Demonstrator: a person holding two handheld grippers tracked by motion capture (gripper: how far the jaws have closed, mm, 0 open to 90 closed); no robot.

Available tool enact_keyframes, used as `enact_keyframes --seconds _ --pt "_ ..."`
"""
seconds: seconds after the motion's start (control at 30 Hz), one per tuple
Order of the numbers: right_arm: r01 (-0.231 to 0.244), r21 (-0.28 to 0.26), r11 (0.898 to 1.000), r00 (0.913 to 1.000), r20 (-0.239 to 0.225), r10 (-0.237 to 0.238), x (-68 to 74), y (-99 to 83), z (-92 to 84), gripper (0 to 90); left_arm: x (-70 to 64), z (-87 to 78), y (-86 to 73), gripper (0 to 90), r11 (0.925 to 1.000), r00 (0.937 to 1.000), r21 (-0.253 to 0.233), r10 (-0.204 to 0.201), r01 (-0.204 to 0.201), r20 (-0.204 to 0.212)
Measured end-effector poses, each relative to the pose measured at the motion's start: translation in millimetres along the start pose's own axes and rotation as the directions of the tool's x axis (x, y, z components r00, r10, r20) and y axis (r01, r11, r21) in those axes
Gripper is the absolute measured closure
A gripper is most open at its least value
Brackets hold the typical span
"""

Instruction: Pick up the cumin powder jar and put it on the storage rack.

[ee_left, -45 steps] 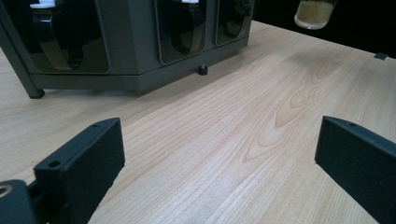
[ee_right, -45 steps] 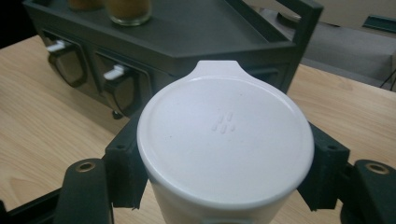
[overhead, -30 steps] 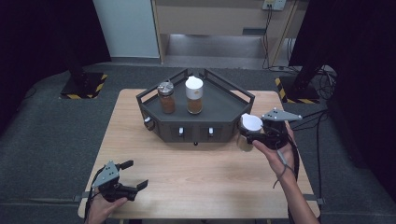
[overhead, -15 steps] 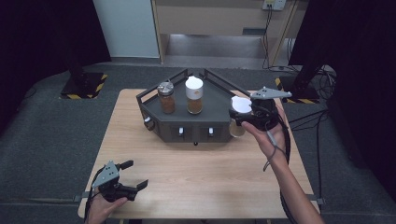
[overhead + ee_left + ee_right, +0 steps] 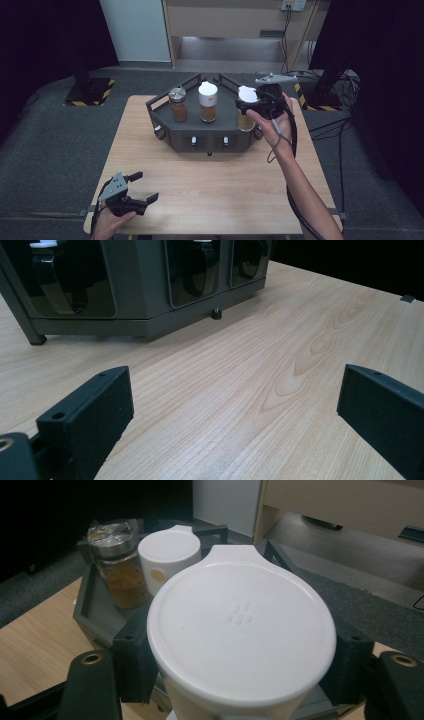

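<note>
My right gripper [image 5: 248,102] is shut on a jar with a white lid [image 5: 246,93], one jaw on each side just under the lid. It holds the jar over the right end of the dark rack [image 5: 200,135]. In the right gripper view the white lid [image 5: 240,625] sits large between the jaws of the right gripper [image 5: 241,667]. Inside the rack stand a metal-lidded jar of brown powder [image 5: 178,104] [image 5: 116,562] and a white-lidded jar [image 5: 208,101] [image 5: 167,560]. My left gripper [image 5: 144,187] [image 5: 235,405] rests open at the table's front left, holding nothing.
The rack [image 5: 130,285] stands at the far middle of the wooden table [image 5: 225,190], with small knobs along its front face. Light wood stretches between the rack and my left gripper. A cable trails from the right gripper along the forearm.
My right gripper has carried the white-lidded jar up and leftward, from beside the rack's right front corner to over its right end. The left gripper has stayed put.
</note>
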State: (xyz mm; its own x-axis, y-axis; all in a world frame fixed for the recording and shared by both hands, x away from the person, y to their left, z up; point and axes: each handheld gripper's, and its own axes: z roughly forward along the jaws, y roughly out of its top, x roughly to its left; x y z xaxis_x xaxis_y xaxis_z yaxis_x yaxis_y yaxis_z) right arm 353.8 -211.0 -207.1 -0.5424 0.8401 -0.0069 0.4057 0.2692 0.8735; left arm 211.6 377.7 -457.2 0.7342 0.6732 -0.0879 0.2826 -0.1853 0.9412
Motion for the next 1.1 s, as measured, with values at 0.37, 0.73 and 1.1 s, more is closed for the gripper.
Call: enact_keyframes --seconds 0.37,0.73,1.1 --pt "-0.043 0.003 0.999 0.9972 0.062 0.043 -0.8 9.3 29.8 30.8 0.0 -0.1 -0.2 0.6 1.0 1.0 -0.003 -0.001 0.001 0.002" --pt "-0.082 -0.009 0.997 0.9874 0.135 0.082 -1.9 6.5 60.2 30.8 0.3 -0.2 -0.5 0.6 1.0 1.0 -0.004 -0.002 0.002 0.003" --pt "-0.069 0.011 0.998 0.9853 0.158 0.067 -1.1 1.3 85.3 30.7 0.9 -0.5 -0.9 0.6 1.0 1.0 -0.006 -0.006 0.006 0.004"
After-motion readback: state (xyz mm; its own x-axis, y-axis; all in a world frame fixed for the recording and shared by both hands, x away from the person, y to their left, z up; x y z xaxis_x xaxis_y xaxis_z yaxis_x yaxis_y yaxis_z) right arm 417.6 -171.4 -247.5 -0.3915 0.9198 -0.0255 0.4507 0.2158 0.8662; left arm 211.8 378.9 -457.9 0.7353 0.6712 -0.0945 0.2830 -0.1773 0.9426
